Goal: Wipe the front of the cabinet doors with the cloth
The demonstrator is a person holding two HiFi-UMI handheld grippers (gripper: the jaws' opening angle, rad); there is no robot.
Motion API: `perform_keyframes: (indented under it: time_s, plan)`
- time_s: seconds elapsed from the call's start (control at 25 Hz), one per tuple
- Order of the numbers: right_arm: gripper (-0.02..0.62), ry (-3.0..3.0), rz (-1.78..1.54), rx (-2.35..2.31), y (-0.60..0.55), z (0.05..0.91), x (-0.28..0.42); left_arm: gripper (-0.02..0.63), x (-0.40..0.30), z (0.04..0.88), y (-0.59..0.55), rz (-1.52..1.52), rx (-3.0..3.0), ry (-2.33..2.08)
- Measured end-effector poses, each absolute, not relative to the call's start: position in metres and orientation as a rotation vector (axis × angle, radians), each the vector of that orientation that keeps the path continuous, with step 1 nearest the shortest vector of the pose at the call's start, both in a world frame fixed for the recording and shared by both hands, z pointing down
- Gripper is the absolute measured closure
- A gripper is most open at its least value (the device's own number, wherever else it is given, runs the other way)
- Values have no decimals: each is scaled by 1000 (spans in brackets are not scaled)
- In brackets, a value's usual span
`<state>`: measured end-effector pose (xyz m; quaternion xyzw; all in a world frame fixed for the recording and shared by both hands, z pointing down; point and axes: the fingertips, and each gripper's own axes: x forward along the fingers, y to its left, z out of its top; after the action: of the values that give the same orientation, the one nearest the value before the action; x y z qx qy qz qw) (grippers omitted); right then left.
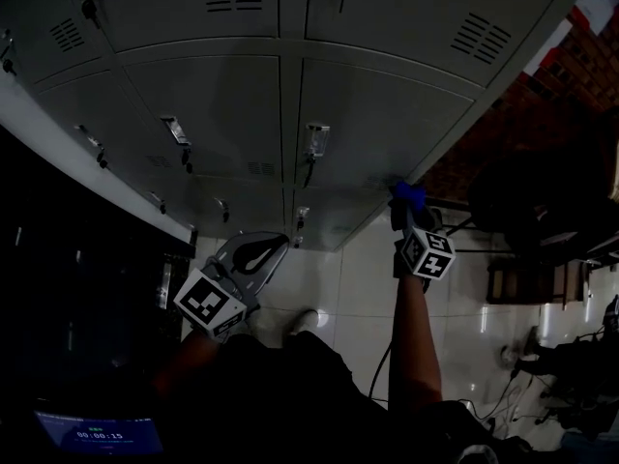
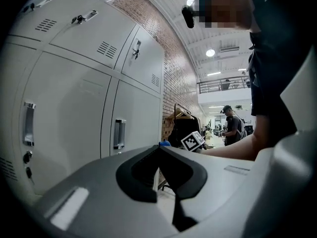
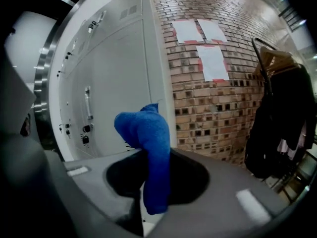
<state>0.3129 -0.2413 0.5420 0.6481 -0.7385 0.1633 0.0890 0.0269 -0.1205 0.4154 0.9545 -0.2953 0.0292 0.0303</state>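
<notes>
Right arm: the forearm [image 1: 412,341] is stretched forward, holding the right gripper [image 1: 403,211] up at the cabinet's right-hand edge.
Right grip: jaws clamped on the cloth [image 3: 148,152], which bulges above them and hangs below.
Left gripper [image 1: 253,255]: held low near the body, jaws together, nothing between.
Cloth position: at the outer edge of the cabinet doors [image 1: 377,114]; I cannot tell if it touches.
Open room: tiled floor [image 1: 343,293] below and to the right; brick wall [image 3: 223,103] beside the cabinet.
Surfaces: smooth grey metal doors with vents and handles; fuzzy blue cloth.
</notes>
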Motion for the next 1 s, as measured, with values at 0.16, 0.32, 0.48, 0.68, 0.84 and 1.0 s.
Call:
perform_keyframes:
  time_s: [0.16, 0.32, 0.48, 0.68, 0.84, 1.0]
  plan:
    - [511, -2390, 317, 1818, -206, 497, 249, 606, 4, 420, -105, 94, 2931, -880]
    - [511, -2553, 148, 1656, -160, 451, 165, 606, -32, 416, -87, 69, 2956, -848]
    - [511, -2659, 89, 1557, -109, 411, 77, 606, -78, 403, -69, 16, 2981, -833]
    - [511, -2727, 60, 1462, -49, 393, -20, 606, -137, 390, -38, -39, 3012, -803]
    - [511, -2742, 66, 1417, -12, 391, -69, 606, -162, 392, -17, -63, 3014, -752]
    - [510, -2749, 53, 1352, 14, 386, -95, 606, -173, 386, -1, -92, 3018, -735]
